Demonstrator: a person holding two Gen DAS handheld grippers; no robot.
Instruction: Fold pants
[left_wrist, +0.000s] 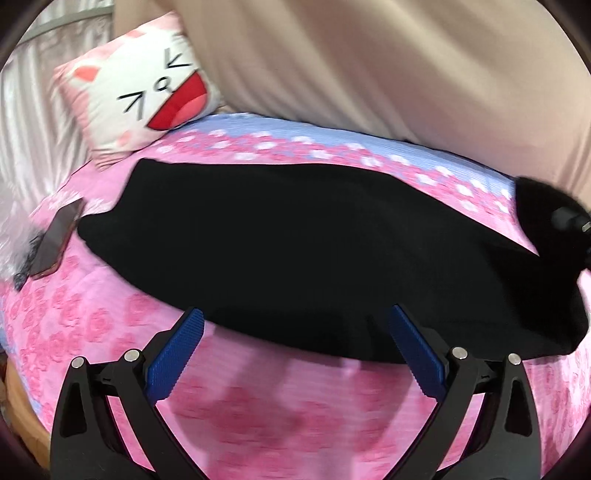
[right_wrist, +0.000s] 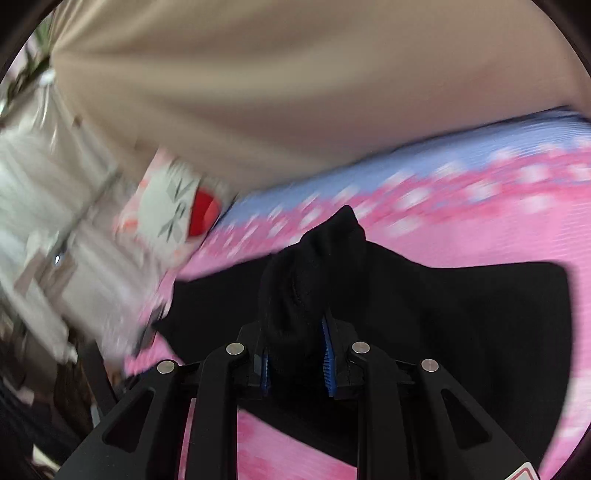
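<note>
From the left wrist camera, the pink flowered bedspread (left_wrist: 110, 317) fills the near ground, with a bare stretch of it between the camera and the near edge of the pants (left_wrist: 295, 240). Its blue band runs along the far side under a beige curtain (left_wrist: 369, 66). A cat-face pillow (left_wrist: 144, 88) sits at the far left corner, and a dark phone (left_wrist: 57, 240) lies at the left, just beside the pants' left end. The left gripper (left_wrist: 295, 325) is spread wide and holds nothing; its blue fingertips reach the near hem of the pants. The pants lie flat as one long black shape running left to right, featureless in the blur. At the far right, the right gripper (left_wrist: 569, 221) lifts their end.

From the right wrist camera, the view is motion-blurred. The right gripper (right_wrist: 295, 354) is pinching a bunched peak of the pants (right_wrist: 461, 314), which rises between its pads (right_wrist: 327, 354). The remaining cloth spreads flat beyond and to the right on the bedspread (right_wrist: 480, 236). The pillow (right_wrist: 173, 210) shows at far left.
</note>
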